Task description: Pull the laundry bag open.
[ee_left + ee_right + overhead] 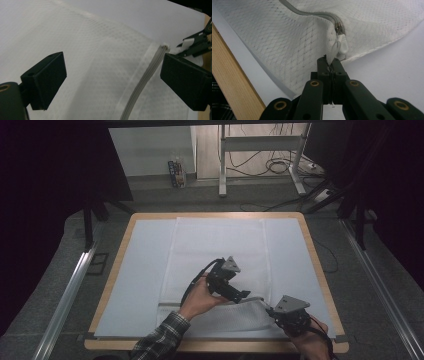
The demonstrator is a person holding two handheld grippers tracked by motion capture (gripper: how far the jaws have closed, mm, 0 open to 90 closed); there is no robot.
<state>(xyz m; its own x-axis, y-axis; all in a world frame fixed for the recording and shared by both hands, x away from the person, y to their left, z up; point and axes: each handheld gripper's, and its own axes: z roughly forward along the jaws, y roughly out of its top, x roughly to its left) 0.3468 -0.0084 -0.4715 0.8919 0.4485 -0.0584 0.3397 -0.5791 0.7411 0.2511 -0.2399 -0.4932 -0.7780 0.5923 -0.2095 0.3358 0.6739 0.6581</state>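
A white mesh bag (220, 245) lies flat on the pale mat (142, 270), with its zipper (145, 80) along the near end. My right gripper (329, 62) is shut on the white zipper pull tab (334, 51), just below the metal slider (339, 26); the bag's corner is lifted there. In the high view the right gripper (270, 310) sits at the bag's near right corner. My left gripper (243, 294) hovers open over the mesh beside the zipper, a little left of the right one. Its jaws (113, 72) stand wide apart with nothing between them.
The wooden table edge (320, 265) frames the mat; wood also shows close to my right gripper (234, 75). Beyond the table are desk legs (222, 165), cables (277, 165) and a small box (176, 174) on the floor. Metal rails (70, 290) flank the table.
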